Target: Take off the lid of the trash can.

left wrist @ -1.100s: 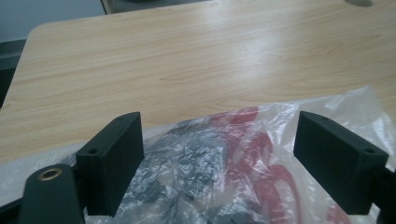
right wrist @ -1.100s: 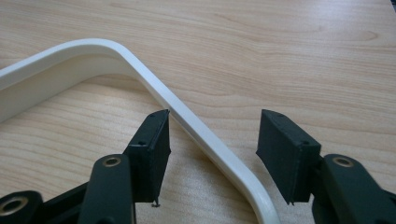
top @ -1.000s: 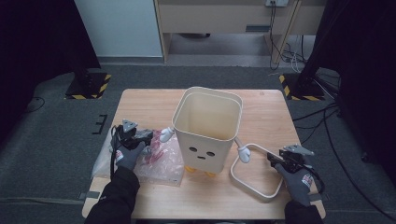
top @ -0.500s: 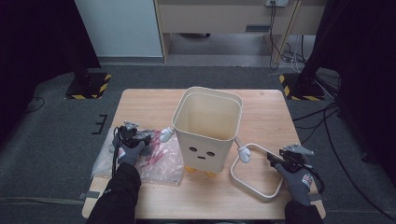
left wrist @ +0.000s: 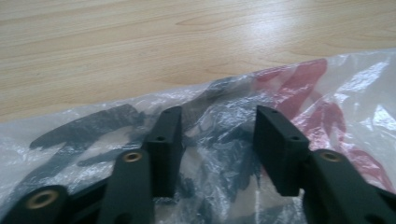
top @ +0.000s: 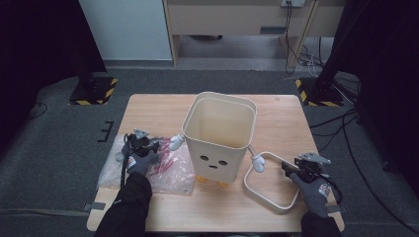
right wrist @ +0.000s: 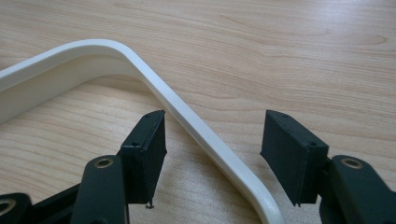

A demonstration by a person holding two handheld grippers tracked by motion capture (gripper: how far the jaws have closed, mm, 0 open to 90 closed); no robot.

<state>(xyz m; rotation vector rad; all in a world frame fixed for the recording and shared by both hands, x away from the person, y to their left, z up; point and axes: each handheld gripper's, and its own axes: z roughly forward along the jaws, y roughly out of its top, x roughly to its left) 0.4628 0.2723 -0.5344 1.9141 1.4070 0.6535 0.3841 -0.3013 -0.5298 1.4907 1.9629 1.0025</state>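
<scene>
A cream square bin (top: 220, 133) with a dotted face, small white hands and orange feet stands upright mid-table. Left of it lies a clear plastic bag (top: 170, 173) with red and dark print. My left gripper (top: 147, 144) rests low on the bag. Its jaws have just been closing, and crumpled film (left wrist: 219, 140) sits between the pads (left wrist: 168, 135), which still stand apart, so the left gripper (left wrist: 217, 114) is open. A white rounded frame (top: 269, 196) lies flat to the bin's right. My right gripper (top: 286, 167) is open astride the frame's rail (right wrist: 187, 116), pads clear of it.
The wooden table (top: 158, 108) has bare wood behind the bin and along the front edge. The bag hangs slightly over the table's left edge. Dark floor, cables and stand bases with hazard stripes (top: 94, 91) surround the table.
My left gripper has sunk onto the plastic bag and its jaws have narrowed. The right gripper, the bin and the frame have kept still.
</scene>
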